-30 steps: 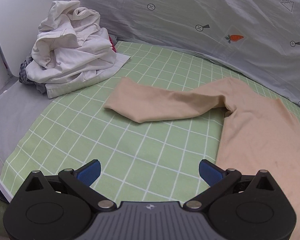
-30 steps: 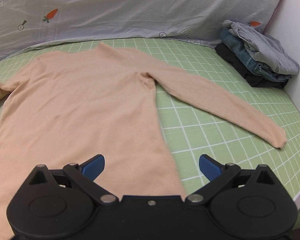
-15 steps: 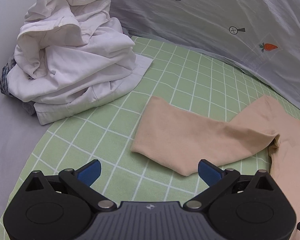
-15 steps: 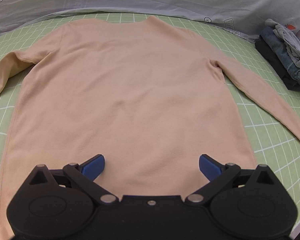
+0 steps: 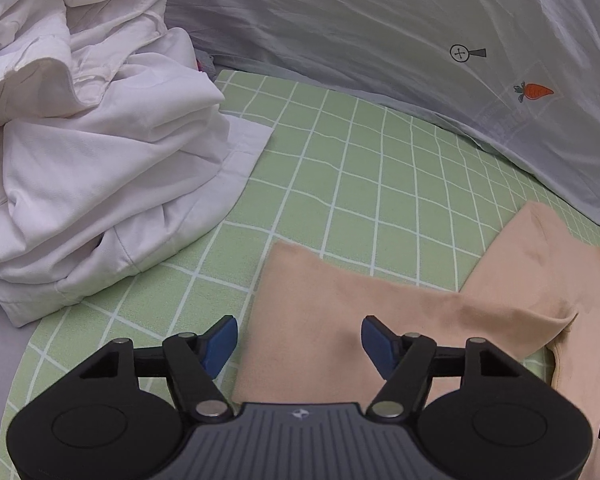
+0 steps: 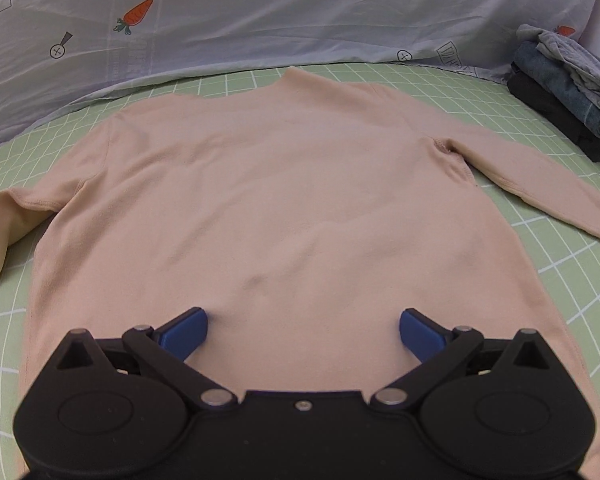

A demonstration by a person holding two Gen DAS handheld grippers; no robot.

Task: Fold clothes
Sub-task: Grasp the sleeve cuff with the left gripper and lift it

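Now the left gripper [image 5: 298,338] gapes over the peach shirt's [image 6: 292,208] sleeve cuff, seemingly hovering; the right gripper [image 6: 302,330] spreads wide above its hem.

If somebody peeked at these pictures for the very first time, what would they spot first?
Probably the big peach shirt, spread flat across the green checked sheet with its sleeves out to both sides. Next, the crumpled white clothes pile at the sheet's left end and the folded stack of dark clothes at its far right. The left gripper is open over one sleeve's end.
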